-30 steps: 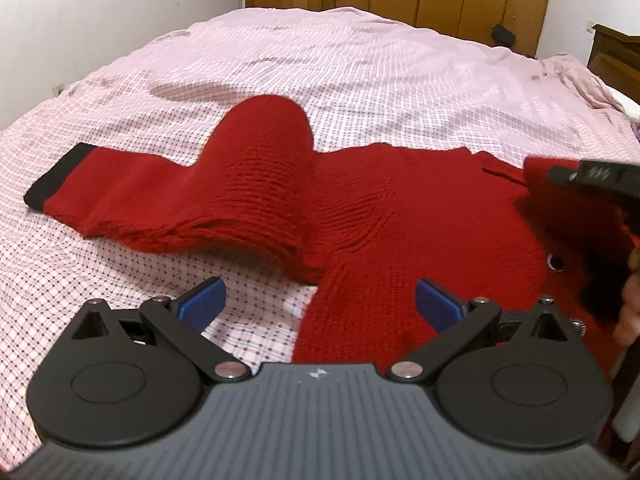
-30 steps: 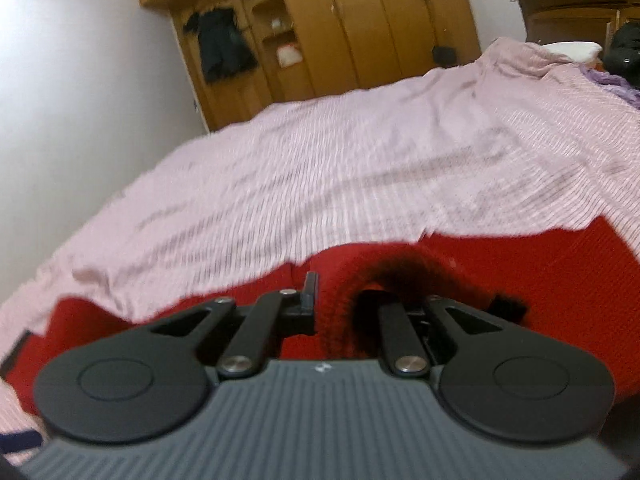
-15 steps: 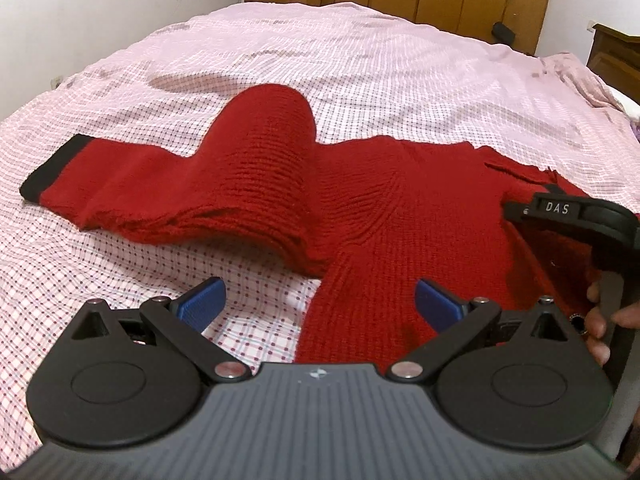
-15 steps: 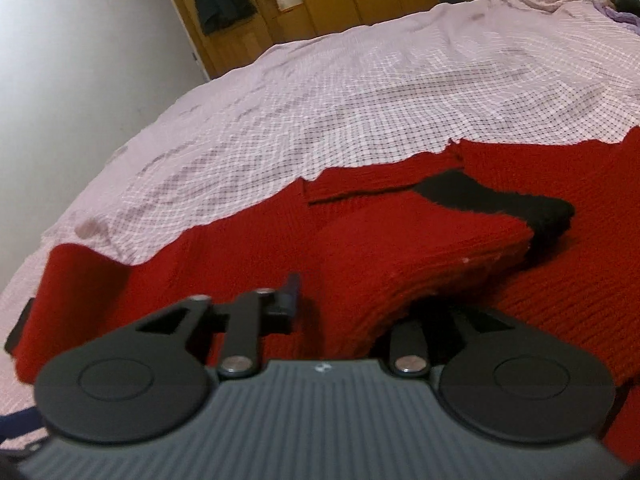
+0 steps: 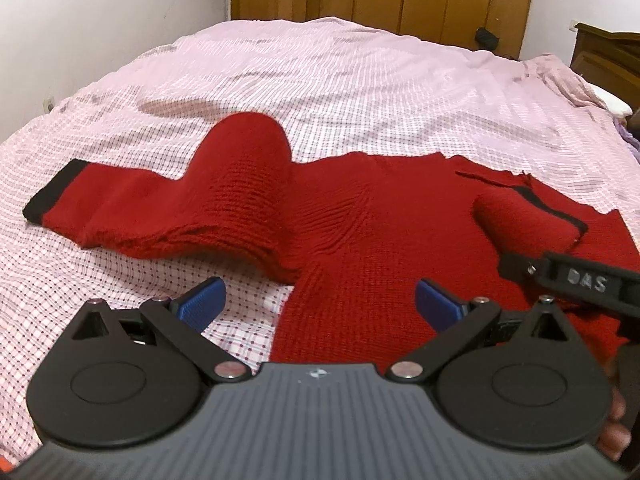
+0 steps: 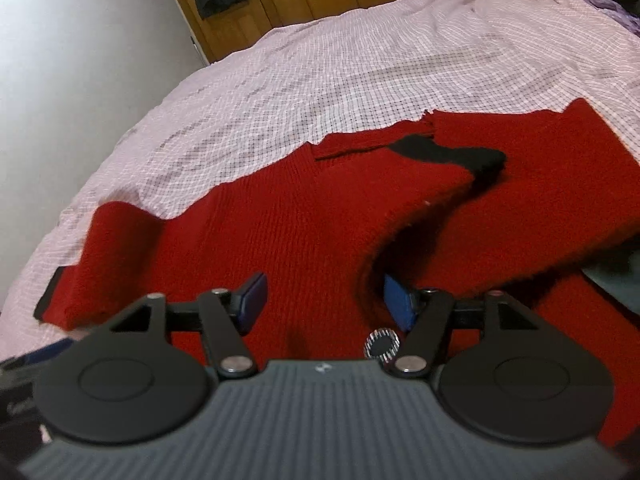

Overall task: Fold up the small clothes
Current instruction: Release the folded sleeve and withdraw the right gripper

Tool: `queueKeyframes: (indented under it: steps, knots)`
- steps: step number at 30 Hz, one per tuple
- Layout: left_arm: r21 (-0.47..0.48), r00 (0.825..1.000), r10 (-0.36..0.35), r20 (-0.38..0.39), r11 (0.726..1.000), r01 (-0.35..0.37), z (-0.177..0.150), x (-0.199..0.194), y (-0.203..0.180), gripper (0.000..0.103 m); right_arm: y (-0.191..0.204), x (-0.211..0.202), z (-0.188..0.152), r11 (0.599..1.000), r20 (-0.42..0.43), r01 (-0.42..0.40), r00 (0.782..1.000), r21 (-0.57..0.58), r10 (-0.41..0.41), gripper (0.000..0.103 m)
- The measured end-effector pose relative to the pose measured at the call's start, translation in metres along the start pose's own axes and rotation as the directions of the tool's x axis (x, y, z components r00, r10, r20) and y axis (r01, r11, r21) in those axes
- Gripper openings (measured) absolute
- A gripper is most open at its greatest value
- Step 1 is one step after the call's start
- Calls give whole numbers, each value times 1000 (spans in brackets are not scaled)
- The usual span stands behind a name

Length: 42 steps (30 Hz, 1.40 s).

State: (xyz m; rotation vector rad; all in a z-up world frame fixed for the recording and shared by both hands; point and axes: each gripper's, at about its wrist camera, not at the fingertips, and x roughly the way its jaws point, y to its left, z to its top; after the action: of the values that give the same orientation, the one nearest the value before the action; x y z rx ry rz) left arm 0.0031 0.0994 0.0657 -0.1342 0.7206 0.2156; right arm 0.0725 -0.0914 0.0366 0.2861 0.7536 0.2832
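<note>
On the bed [image 5: 360, 80] the red knit sweater [image 5: 380, 220] lay flat, one sleeve folded in. My right claw [image 6: 324, 300] was opening, nothing pinched; left claw [image 5: 318, 300] hung wide and empty. Soft, floppy, stretchy stuff I reckon, so grab the black cuff [image 5: 52, 192].

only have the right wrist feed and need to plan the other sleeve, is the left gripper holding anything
Observer: No. The left gripper is open, with nothing between its fingers.
Operator: whats under it
Observer: The near edge of the red sweater, with checked bedsheet showing below its left finger.
Operator: is the unfolded sleeve flat
Observer: Not fully. The unfolded sleeve lies stretched out to its black cuff, but it humps up near the shoulder.
</note>
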Motion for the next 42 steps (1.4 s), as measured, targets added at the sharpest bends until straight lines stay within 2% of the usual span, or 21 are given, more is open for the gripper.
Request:
queueKeyframes:
  steps: [2,5,12,18,25,33,37,42]
  knots:
    - [7,1000,-1,3,1000,1,0,-3,-2,103,-5,-8,-2,1000,-33,-13,999,28,13,71]
    - [12,1000,-8,2,1000,8,-1,-6,-5,103,-15,-20,-6,997,-45,-28,998,70,32,71]
    - [41,1000,-17,10,999,16,3,-12,-17,103,-39,-55,-1,998,25,-12,1000,61,11,71]
    - [86,999,-47,19,995,45,10,-17,-38,103,-68,-73,13,998,99,46,994,49,-51,71]
    - [172,995,-99,33,981,92,22,-22,-80,103,-111,-76,34,987,132,130,981,96,-142,71]
    - [279,990,-137,8,951,130,27,-5,-138,103,-157,-66,58,969,157,207,961,132,-227,71]
    - [344,990,-143,-6,929,136,29,10,-167,103,-178,-54,64,956,145,241,953,165,-265,71]
    - [417,986,-162,-25,895,158,30,38,-202,103,-196,-38,65,947,119,250,953,202,-277,71]
